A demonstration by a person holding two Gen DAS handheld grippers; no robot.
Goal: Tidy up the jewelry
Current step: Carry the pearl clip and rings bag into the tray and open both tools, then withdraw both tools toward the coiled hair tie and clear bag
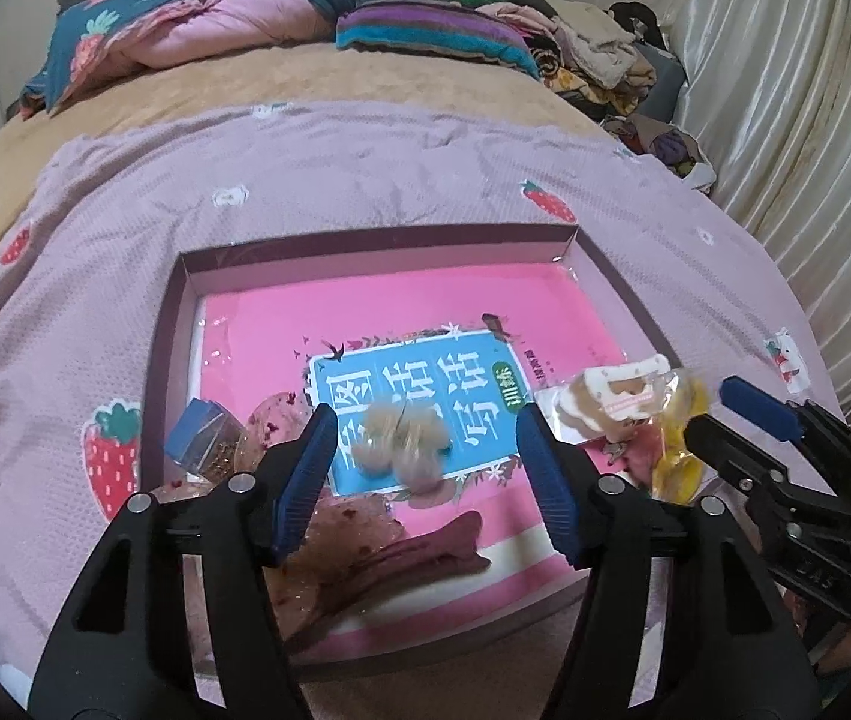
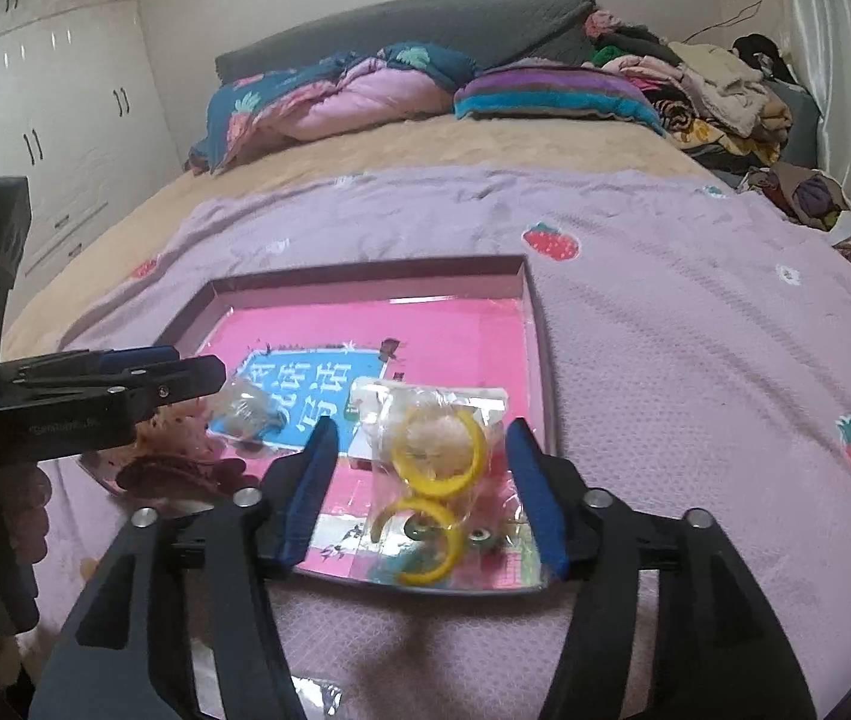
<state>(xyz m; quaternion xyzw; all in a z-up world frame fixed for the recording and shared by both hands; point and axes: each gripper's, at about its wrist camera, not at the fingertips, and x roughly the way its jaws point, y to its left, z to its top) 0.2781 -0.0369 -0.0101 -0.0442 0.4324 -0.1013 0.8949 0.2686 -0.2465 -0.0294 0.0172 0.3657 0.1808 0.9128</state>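
book [image 1: 419,408] | blue cover panel | large characters 看图说话写话, badge 训练

The fluffy beige piece [image 1: 398,441] is motion-blurred; the left gripper's fingers [image 1: 305,474] hide part of the glittery packets [image 1: 329,546].

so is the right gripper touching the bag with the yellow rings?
Apart. In the right wrist view the right gripper stands open around the clear bag of yellow rings, with pink tray showing between each blue pad and the bag.
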